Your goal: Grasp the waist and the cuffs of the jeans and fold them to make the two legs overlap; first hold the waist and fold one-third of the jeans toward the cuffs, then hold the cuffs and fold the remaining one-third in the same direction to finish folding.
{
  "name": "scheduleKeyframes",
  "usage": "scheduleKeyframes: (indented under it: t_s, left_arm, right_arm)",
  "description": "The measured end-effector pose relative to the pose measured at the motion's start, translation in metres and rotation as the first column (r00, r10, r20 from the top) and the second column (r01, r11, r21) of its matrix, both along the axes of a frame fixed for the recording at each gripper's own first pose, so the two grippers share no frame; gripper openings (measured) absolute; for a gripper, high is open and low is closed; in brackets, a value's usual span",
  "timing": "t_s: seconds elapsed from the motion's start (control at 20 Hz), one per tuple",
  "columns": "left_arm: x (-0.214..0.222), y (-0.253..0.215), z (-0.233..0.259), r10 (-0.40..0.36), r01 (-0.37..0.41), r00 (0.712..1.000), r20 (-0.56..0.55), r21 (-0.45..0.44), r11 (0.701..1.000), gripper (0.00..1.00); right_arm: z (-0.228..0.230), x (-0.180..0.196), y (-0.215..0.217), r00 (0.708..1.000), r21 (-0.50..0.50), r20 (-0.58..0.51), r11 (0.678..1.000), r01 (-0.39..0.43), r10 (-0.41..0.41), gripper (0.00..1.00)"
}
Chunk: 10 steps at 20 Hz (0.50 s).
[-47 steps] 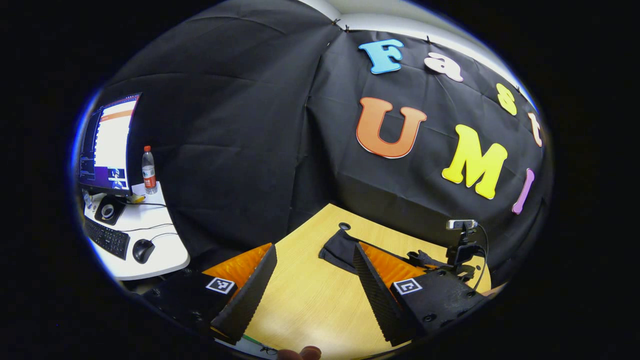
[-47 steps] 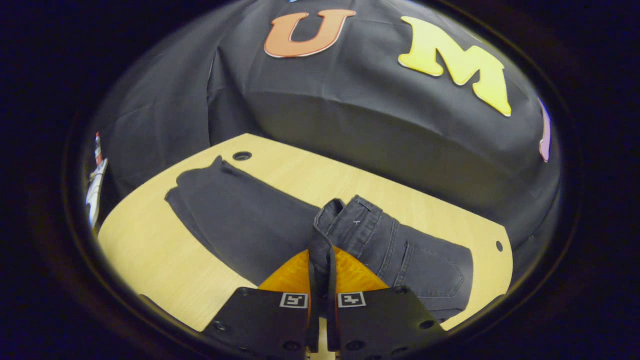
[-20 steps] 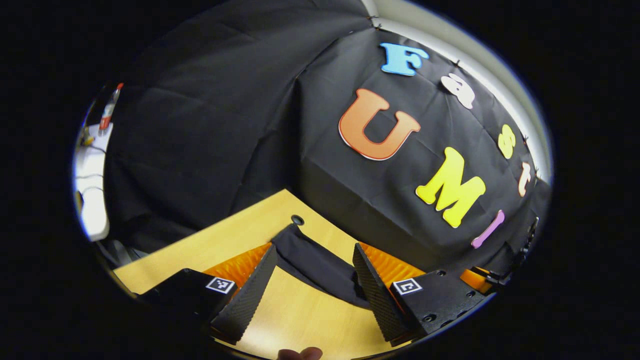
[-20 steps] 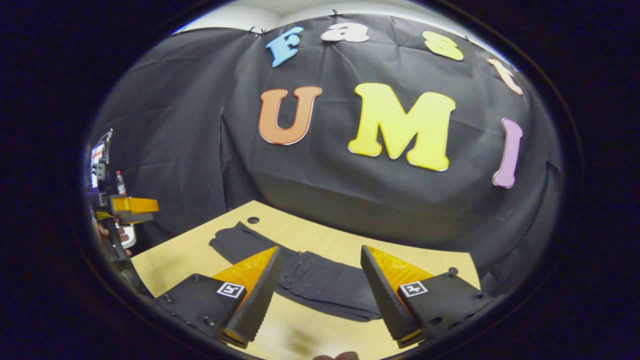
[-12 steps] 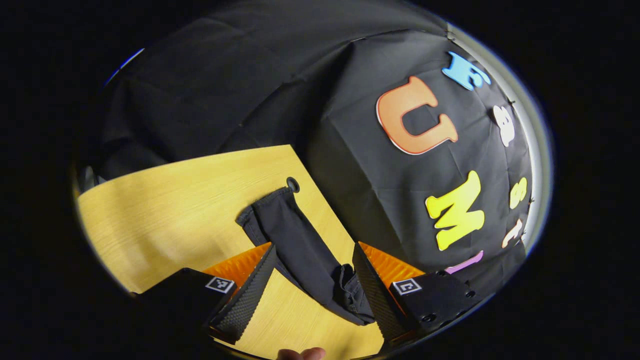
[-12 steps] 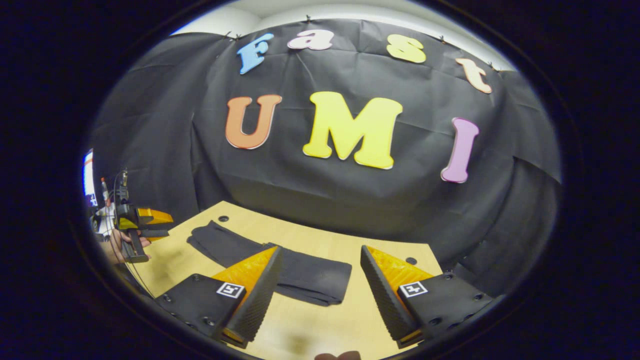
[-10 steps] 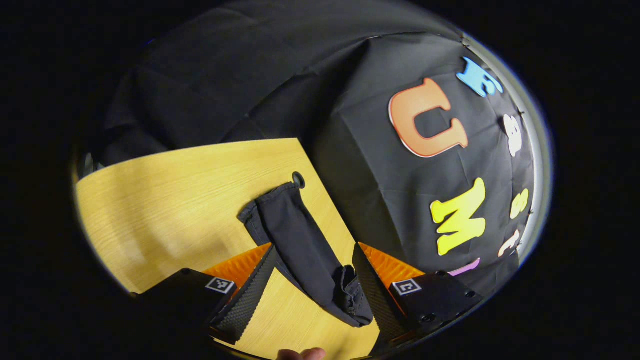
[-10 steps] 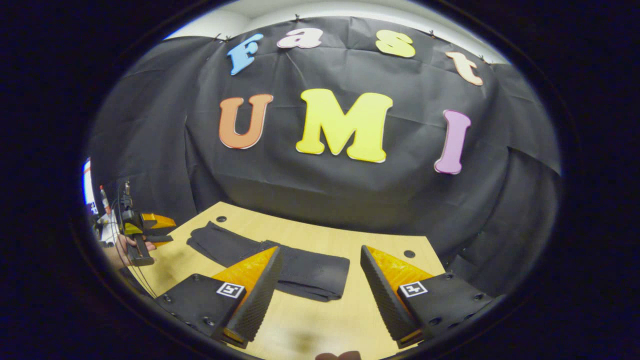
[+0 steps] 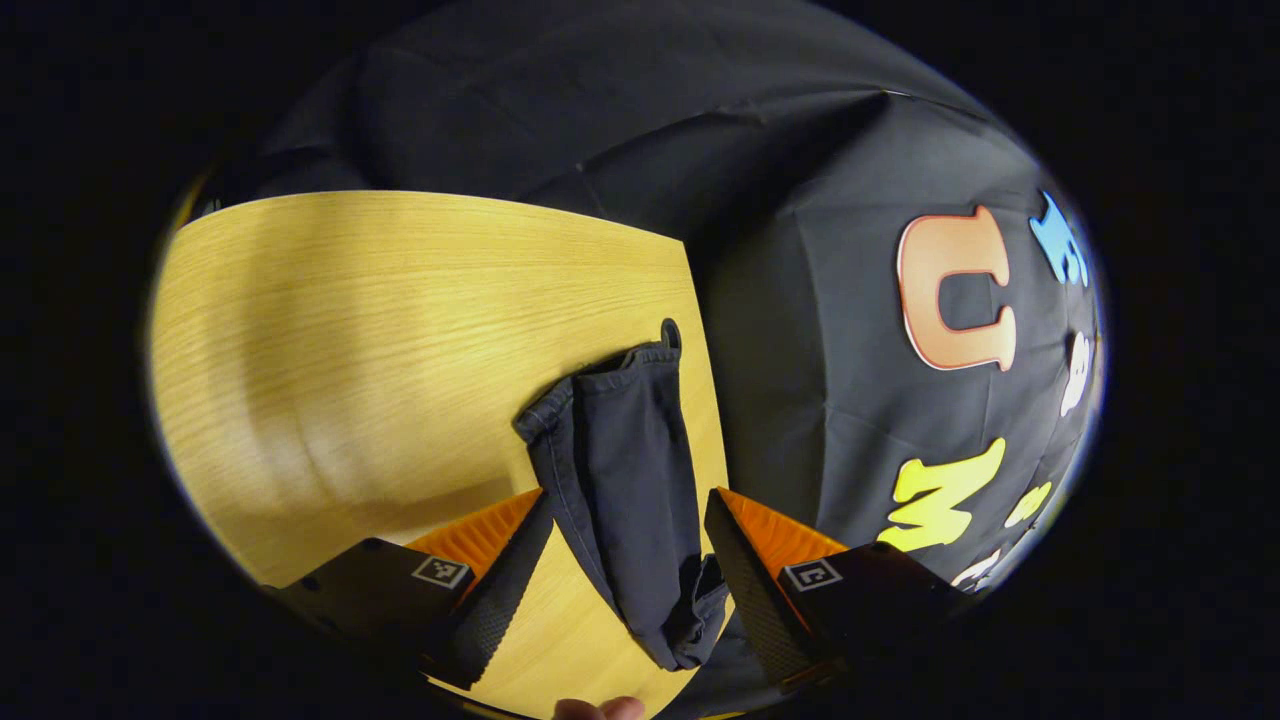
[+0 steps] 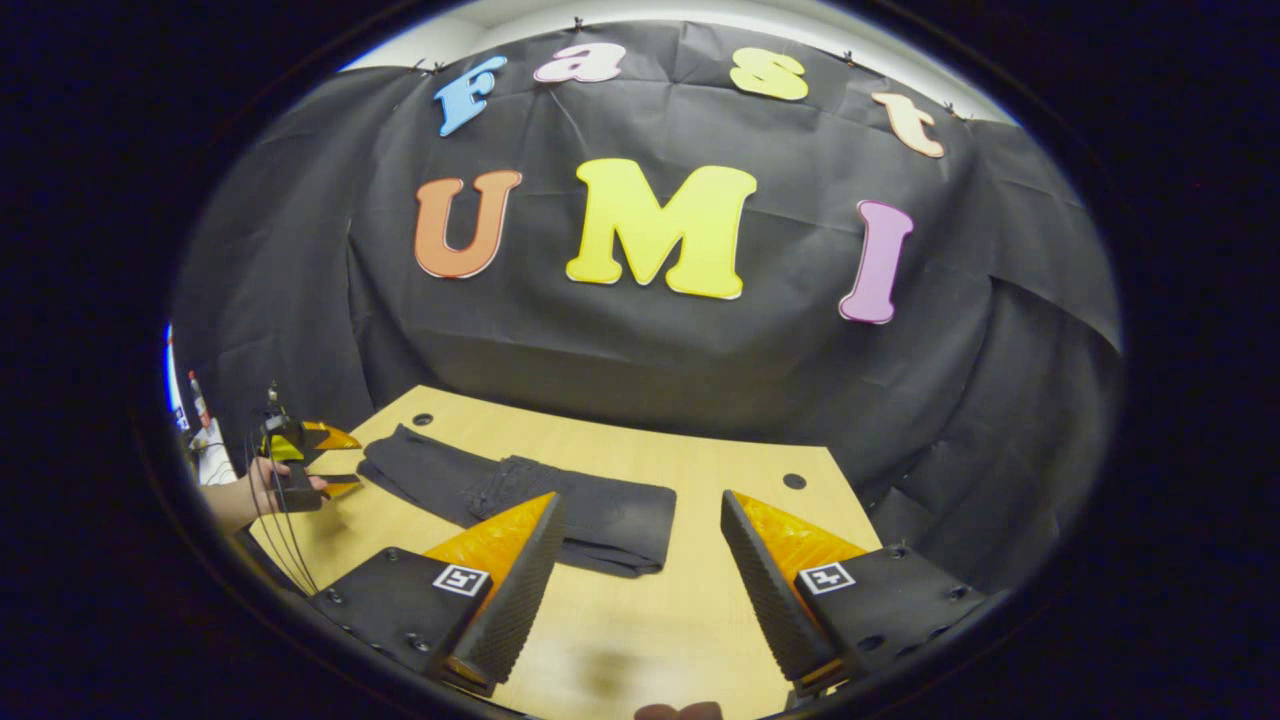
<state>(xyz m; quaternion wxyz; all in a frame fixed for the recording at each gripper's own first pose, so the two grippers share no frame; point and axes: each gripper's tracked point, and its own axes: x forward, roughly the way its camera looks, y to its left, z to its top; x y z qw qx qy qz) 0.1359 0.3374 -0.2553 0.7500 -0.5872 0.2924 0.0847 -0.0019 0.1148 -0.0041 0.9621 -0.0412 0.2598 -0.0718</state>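
Swung down: left hand-held gripper (image 9: 625, 580) wide, over jeans (image 9: 625, 500) cuffs | right hand-held gripper (image 10: 640, 575) wide

The jeans (image 10: 520, 495) lie flat on the table (image 10: 690, 600), toward its far side. The cuffs (image 9: 610, 375) sit near the table's far left corner, by a small hole (image 10: 422, 419). The booth's wall stands behind the table.

The jeans (image 9: 620, 480) are dark charcoal, nearly black, with faint seam stitching. The table (image 9: 350, 340) is pale yellow wood with fine grain. The cloth wall (image 10: 640, 350) is black.
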Motion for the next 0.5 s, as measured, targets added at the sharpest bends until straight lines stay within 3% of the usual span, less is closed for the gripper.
scheduleKeyframes:
  t_s: [0.15,0.5]
  left_arm:
    - [0.003,0.000,-0.019,-0.010,0.011,0.998,-0.066,0.017,1.000,0.98]
    - [0.036,0.002,-0.021,0.009,-0.007,0.998,-0.067,0.022,1.000,0.98]
  right_arm:
    - [-0.001,-0.003,-0.006,1.000,0.014,-0.003,0.999,0.031,-0.031,0.96]
    - [0.001,-0.002,-0.017,0.997,0.045,-0.003,0.996,0.077,-0.077,0.94]
